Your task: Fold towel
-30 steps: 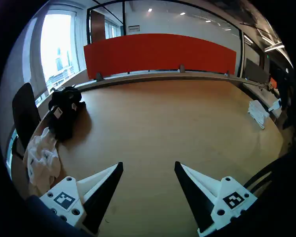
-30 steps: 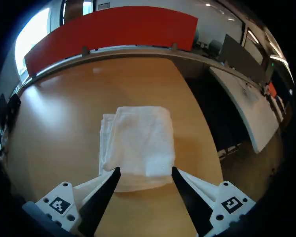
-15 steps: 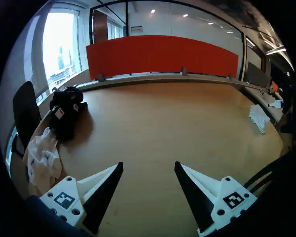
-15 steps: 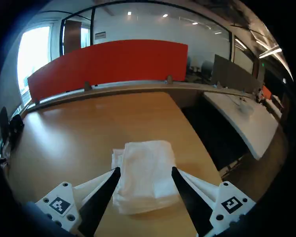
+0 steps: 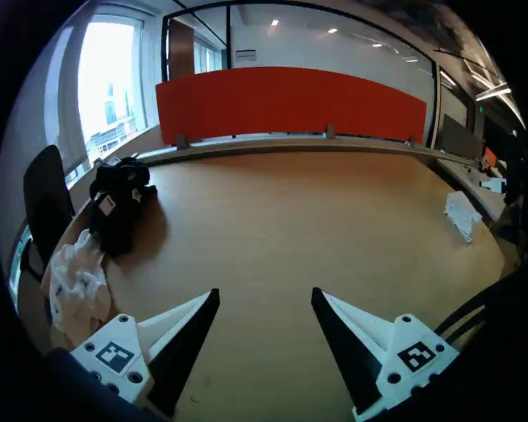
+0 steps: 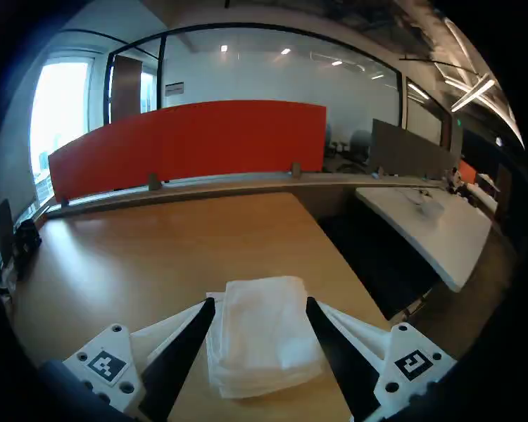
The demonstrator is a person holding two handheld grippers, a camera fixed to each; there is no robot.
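Towel (image 6: 264, 337) lies folded on bench (image 6: 123, 260) near its edge, btwn the spread fingers of our right tongs (image 6: 258, 302), not clamped. Left tongs (image 5: 264, 290) also apart, empty, well away. Folding looks done; next we prob. just pull back.

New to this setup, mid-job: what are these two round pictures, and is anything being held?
There is no robot arm: a person carries a two-finger gripper in each hand, and a camera on each looks forward along its fingers. The left gripper view shows the left gripper, open, above a wooden table with a black bag and a crumpled white bundle near its edge. The right gripper view shows the right gripper, open, its fingers either side of a folded white towel. Nothing is held.
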